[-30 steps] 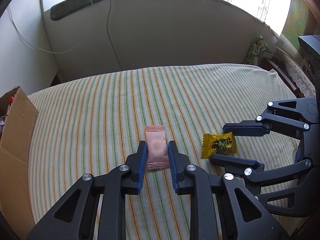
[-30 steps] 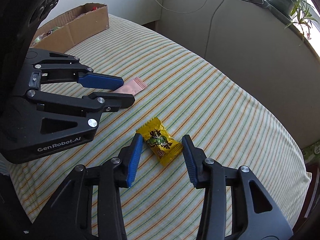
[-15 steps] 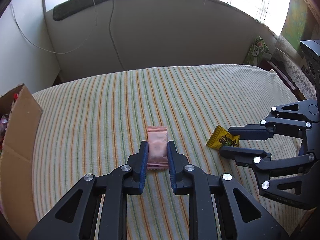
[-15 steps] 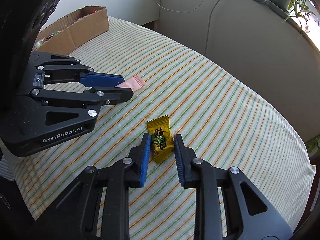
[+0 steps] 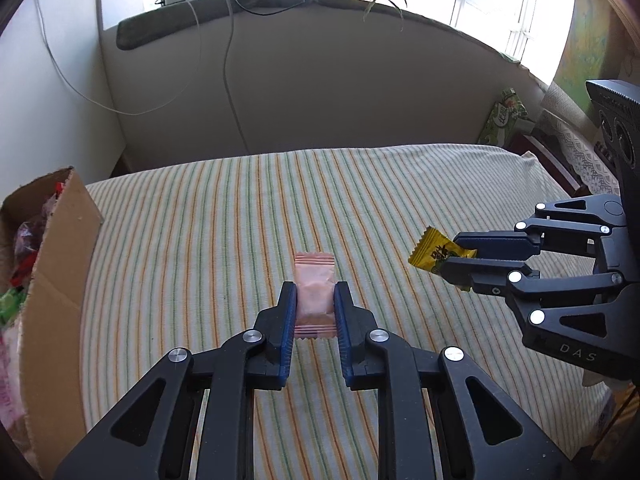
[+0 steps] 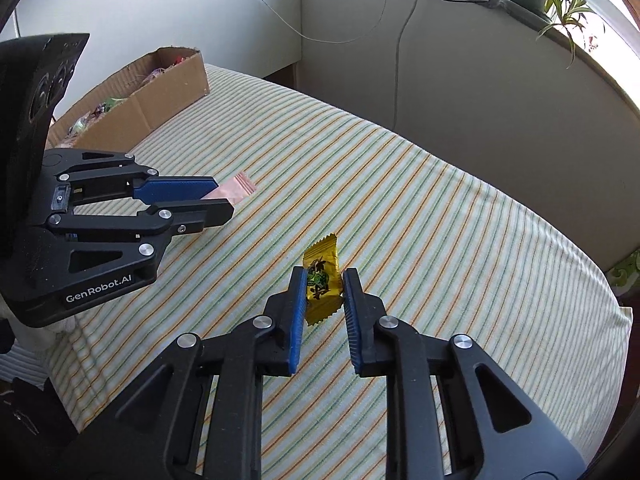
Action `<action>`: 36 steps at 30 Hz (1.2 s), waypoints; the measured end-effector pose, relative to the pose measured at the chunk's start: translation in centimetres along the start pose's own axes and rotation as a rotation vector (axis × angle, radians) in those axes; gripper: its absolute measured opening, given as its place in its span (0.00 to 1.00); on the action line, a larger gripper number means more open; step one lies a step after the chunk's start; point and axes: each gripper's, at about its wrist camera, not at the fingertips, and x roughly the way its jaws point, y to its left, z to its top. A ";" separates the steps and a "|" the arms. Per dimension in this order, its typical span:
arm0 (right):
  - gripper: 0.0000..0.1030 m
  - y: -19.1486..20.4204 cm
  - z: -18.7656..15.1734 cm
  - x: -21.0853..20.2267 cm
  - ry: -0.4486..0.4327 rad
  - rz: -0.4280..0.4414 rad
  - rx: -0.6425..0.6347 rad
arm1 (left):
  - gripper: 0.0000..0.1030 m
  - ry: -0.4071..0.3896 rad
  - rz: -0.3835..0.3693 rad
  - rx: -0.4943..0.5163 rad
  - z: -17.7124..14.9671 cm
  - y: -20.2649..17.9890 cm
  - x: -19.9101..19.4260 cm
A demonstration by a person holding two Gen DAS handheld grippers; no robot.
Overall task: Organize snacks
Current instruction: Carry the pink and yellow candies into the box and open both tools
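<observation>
A pink snack packet (image 5: 314, 292) is pinched between the blue pads of my left gripper (image 5: 315, 300), which is shut on it just above the striped cloth (image 5: 224, 248). From the right wrist view the same packet (image 6: 239, 187) pokes out past the left gripper (image 6: 216, 200). A yellow candy wrapper (image 6: 321, 280) with green print hangs clear of the cloth, and my right gripper (image 6: 323, 284) is shut on it. In the left wrist view that wrapper (image 5: 432, 251) sticks out left of the right gripper (image 5: 460, 258).
An open cardboard box (image 5: 60, 264) holding several wrapped snacks sits at the cloth's left edge, also seen as the box (image 6: 160, 92) at the far left. A wall with hanging cables rises behind. A green packet (image 5: 506, 116) stands at the far right corner.
The right gripper closed on the yellow wrapper, turned it upright and lifted it off the cloth. The left gripper, shut on the pink packet throughout, rose slightly and the box drew nearer.
</observation>
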 end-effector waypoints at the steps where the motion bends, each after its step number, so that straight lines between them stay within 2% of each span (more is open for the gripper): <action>1: 0.18 0.2 0.1 -0.4 -0.010 0.001 0.002 | 0.17 -0.007 0.003 -0.001 0.0 0.2 -0.4; 9: 0.18 2.0 2.3 -2.9 -0.076 0.001 -0.030 | 0.17 -0.090 0.038 -0.030 0.1 2.1 -4.4; 17: 0.18 5.8 5.0 -3.3 -0.122 0.025 -0.078 | 0.17 -0.158 0.072 -0.077 -0.4 4.9 -7.6; 36: 0.18 15.6 11.3 0.5 -0.133 0.104 -0.184 | 0.17 -0.204 0.174 -0.214 -4.3 13.8 -12.5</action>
